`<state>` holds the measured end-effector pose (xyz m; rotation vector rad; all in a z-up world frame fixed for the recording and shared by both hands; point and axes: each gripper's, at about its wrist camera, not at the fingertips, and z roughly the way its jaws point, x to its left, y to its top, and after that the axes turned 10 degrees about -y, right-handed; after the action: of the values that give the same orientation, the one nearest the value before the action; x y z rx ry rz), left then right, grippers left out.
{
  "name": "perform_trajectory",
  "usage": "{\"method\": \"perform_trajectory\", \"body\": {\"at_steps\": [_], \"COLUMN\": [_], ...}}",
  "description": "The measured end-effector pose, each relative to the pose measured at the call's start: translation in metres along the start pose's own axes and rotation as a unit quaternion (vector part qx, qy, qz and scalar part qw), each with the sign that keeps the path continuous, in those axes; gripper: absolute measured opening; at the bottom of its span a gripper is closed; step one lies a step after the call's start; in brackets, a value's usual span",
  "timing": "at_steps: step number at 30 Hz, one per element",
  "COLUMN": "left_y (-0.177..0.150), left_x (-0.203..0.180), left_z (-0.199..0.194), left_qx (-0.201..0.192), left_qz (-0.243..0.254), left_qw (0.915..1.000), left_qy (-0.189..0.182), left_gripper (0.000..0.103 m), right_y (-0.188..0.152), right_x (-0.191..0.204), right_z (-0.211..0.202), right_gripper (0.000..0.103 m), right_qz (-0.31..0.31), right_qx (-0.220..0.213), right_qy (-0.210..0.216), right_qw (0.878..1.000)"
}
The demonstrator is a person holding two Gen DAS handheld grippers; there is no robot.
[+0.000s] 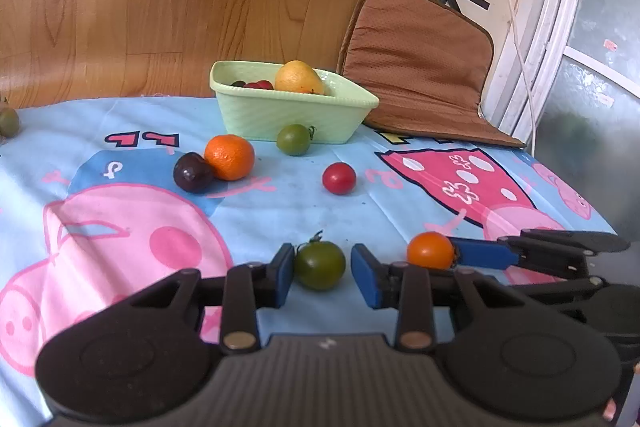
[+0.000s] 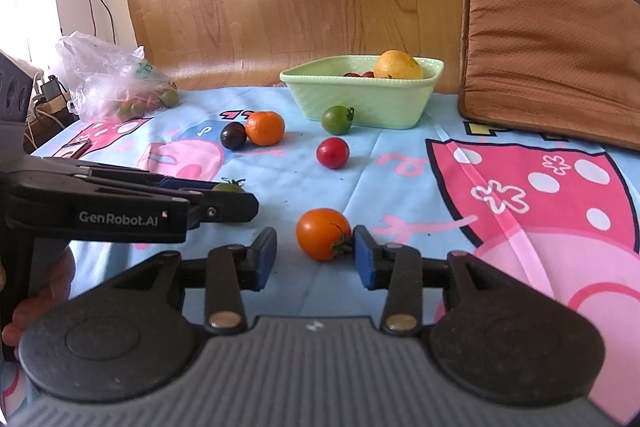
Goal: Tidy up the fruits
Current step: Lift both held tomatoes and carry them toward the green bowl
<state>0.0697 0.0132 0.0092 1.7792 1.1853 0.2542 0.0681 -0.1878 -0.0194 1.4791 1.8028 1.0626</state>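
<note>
- Far left: plastic bag (image 2: pixel 116 83) of more small fruit at the back edge of the surface (image 1: pixel 280 203); well apart from both tongs, no concern for now.
- Dark plum (image 1: pixel 193 173) and mandarin (image 1: pixel 229 157) touching each other on the cloth, still outside the bowl (image 1: pixel 280 119); likely to roll if either is nudged.
- Left tongs (image 1: pixel 323 277) apart around the near green tomato (image 1: pixel 319 265), which sits on the cloth: left pad touching the skin, right pad just clear of it. Best centred first, then closed gently, with both pads across the widest part and the stem kept away from them.
- Far green tomato (image 1: pixel 294 139) resting just in front of the bowl wall, red tomato (image 1: pixel 339 178) near it on open cloth; worth carrying any load high enough to clear both.
- Bowl at the back, already holding a yellow fruit (image 1: pixel 298 77) and some small red ones; free room looks to be on its left side, so better to set down there than drop.
- Right tongs (image 2: pixel 315 257) apart around the orange tomato (image 2: pixel 323 234), also on the cloth: right pad against the stem end, left pad well clear. Shift right a little to centre, avoid pinching the stem, squeeze only enough to lift.
- Far right: brown cushion (image 1: pixel 416 67) leaning beside the bowl; keep clear on approach.
</note>
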Motion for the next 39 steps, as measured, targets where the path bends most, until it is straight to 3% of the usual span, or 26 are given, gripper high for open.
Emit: {"method": "perform_trajectory", "body": {"at_steps": [5, 9, 23, 26, 30, 33, 39], "left_y": [0.000, 0.000, -0.001, -0.001, -0.001, -0.001, 0.000], "left_x": [0.000, 0.000, -0.001, -0.001, -0.002, -0.001, 0.001], "left_z": [0.000, 0.000, 0.001, 0.001, 0.001, 0.001, -0.001], "left_qx": [-0.001, -0.001, -0.002, -0.002, -0.003, -0.005, -0.011], "left_qz": [0.001, 0.000, 0.003, 0.004, 0.004, 0.001, -0.005], "left_qw": [1.0000, 1.0000, 1.0000, 1.0000, 1.0000, 1.0000, 0.9999], "left_qy": [-0.002, -0.003, 0.000, 0.000, 0.002, 0.002, 0.004], "left_gripper": [0.039, 0.039, 0.039, 0.039, 0.037, 0.029, 0.028], "right_y": [-0.001, -0.001, -0.002, -0.003, -0.005, -0.004, -0.005], "right_x": [0.000, 0.005, 0.013, 0.015, 0.017, 0.014, 0.012], "right_z": [-0.001, 0.000, -0.001, -0.002, -0.005, -0.005, -0.007], "right_gripper": [0.045, 0.052, 0.052, 0.047, 0.031, 0.031, 0.031], "right_qz": [-0.002, -0.019, -0.047, -0.053, -0.062, -0.052, -0.041], "right_qx": [-0.001, 0.000, 0.000, -0.002, -0.009, -0.007, -0.010], "right_qy": [-0.013, -0.016, -0.033, -0.029, -0.029, -0.023, -0.023], "right_qw": [1.000, 1.000, 0.998, 0.998, 0.998, 0.998, 0.999]}}
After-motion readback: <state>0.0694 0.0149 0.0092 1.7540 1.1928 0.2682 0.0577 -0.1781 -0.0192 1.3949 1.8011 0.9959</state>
